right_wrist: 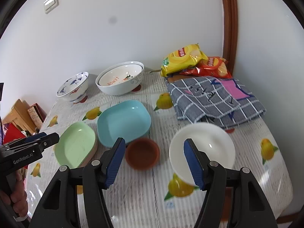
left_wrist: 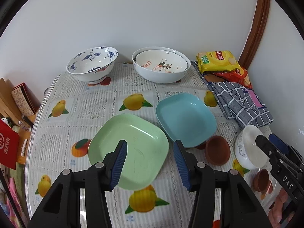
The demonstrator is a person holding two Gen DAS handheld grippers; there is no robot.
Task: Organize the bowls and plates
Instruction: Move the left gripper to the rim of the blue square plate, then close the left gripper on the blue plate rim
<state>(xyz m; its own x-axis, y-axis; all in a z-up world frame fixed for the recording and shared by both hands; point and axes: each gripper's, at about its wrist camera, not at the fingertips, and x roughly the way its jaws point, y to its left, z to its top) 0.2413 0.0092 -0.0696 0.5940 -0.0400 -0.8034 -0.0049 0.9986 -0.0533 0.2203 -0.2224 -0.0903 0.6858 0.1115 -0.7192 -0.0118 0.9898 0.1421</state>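
1. Two nested stacks already stand at the back of the counter [right_wrist: 133, 199]: a lemon-print dish [left_wrist: 161, 64] sits inside a large white bowl [left_wrist: 161, 76], and a blue-and-white bowl [left_wrist: 93, 66] stands alone beside it, against the wall. Likely the sorted end.
2. Green plate [left_wrist: 129, 148] lies nearest the left tongs [left_wrist: 150, 163]; the right wrist view shows a tan edge under it, so it probably tops a small stack already.
3. Blue plate [left_wrist: 186, 117] overlaps the green plate's far corner, tilted up on it; same shape, so it reads as the next one to nest.
4. Left tongs: released, jaws apart over the green plate's right part, nothing between the pads.
5. Right tongs [right_wrist: 153, 163]: released, hovering between a small brown bowl [right_wrist: 142, 153] and a small white bowl [right_wrist: 203, 150]; pads touch neither as far as the blur shows.
6. A second brown bowl [left_wrist: 263, 180] sits at the near right edge, apart from its twin; a pair to stack.
7. Checked cloth [right_wrist: 214, 100] and two crisp bags [right_wrist: 184, 58] fill the right rear corner, leaving the left rear as the only room for stacks.
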